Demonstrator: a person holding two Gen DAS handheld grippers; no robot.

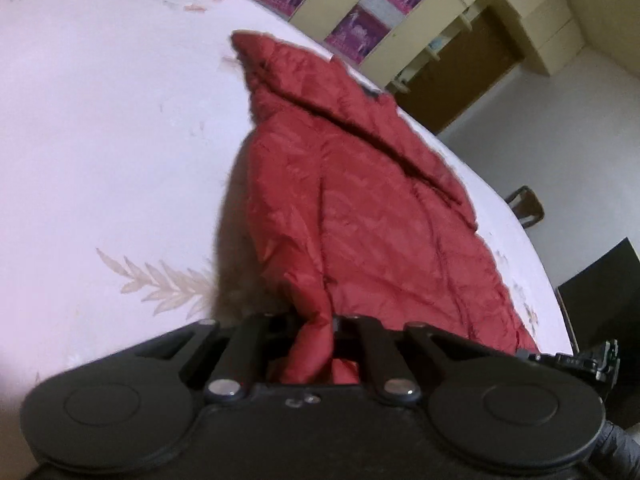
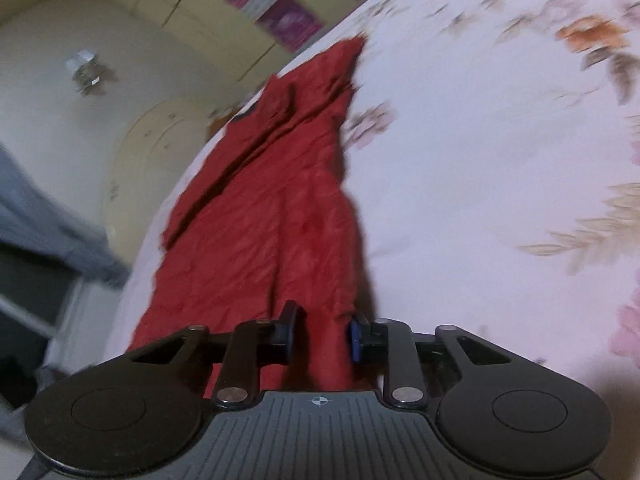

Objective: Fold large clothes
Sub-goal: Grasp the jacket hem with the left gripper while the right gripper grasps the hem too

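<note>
Gripping the red jacket (image 1: 352,184) hem, left claw (image 1: 314,322) and right claw (image 2: 322,334) are mid-fold over the bed (image 1: 100,120); next, probably carry it toward upper frame.

Open floral bedsheet (image 1: 100,140) left of the red quilted jacket (image 1: 360,200), wide enough for a claw. Little bare sheet right of it, then bed edge. Beyond, a cupboard (image 1: 500,8).

You are gripping a red jacket (image 1: 360,200) of thin, crinkled, slightly shiny quilted cloth. It is lying on a bedsheet (image 1: 100,140) of smooth, matt, pale floral cloth. Both the left gripper (image 1: 314,332) and right gripper (image 2: 322,336) are showing matt black plastic with dull metal rivets.
</note>
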